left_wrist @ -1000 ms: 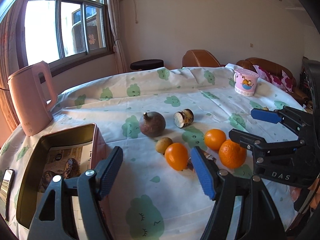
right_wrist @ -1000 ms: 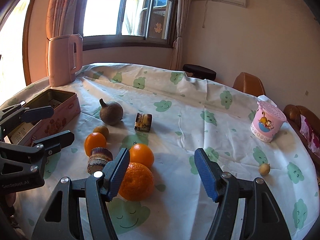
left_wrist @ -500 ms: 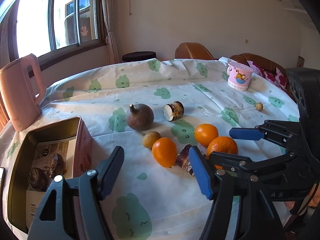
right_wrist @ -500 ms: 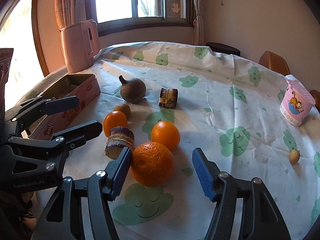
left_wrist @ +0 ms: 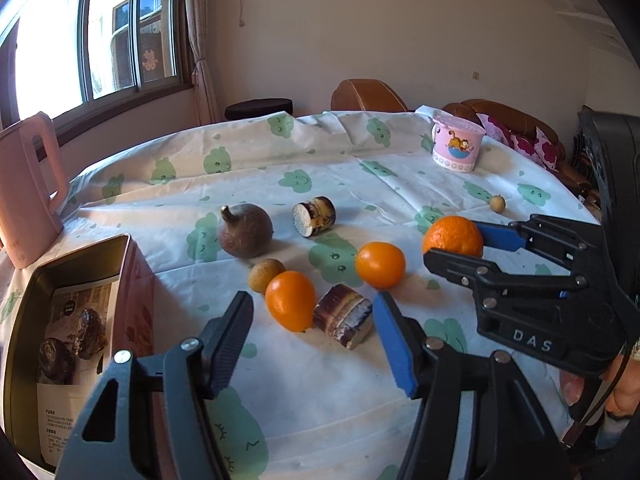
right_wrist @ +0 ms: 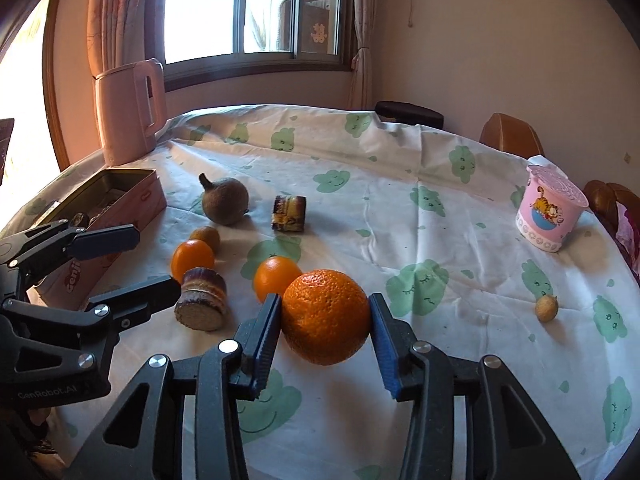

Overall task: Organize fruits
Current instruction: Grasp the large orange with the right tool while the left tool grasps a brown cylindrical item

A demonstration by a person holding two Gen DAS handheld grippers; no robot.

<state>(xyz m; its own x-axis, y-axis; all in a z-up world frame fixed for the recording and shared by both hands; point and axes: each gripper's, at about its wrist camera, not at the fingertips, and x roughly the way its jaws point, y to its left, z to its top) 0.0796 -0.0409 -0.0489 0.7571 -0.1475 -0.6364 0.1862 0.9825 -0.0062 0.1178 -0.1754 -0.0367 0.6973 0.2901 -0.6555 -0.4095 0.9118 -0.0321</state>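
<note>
Since a second ago our right gripper (right_wrist: 325, 322) has closed in on the big orange (right_wrist: 325, 317), pads touching both sides, jaws closing; our left gripper (left_wrist: 312, 338) unclenched and narrowing, sugarcane piece (left_wrist: 344, 321) at its one o'clock; tin box (left_wrist: 22, 320) at nine o'clock

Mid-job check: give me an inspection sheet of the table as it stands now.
Surface: cloud-print cloth, wrinkled.
Job's things: big orange; small oranges; brown fruit; tin, dark fruit inside.
Clutter: cane pieces, kettle, pink cup.
Tools: right tool closing, pads on big orange; left tool closing, gripping nothing.
Cables: none on the cloth.
Surroundings: window, chair.
</note>
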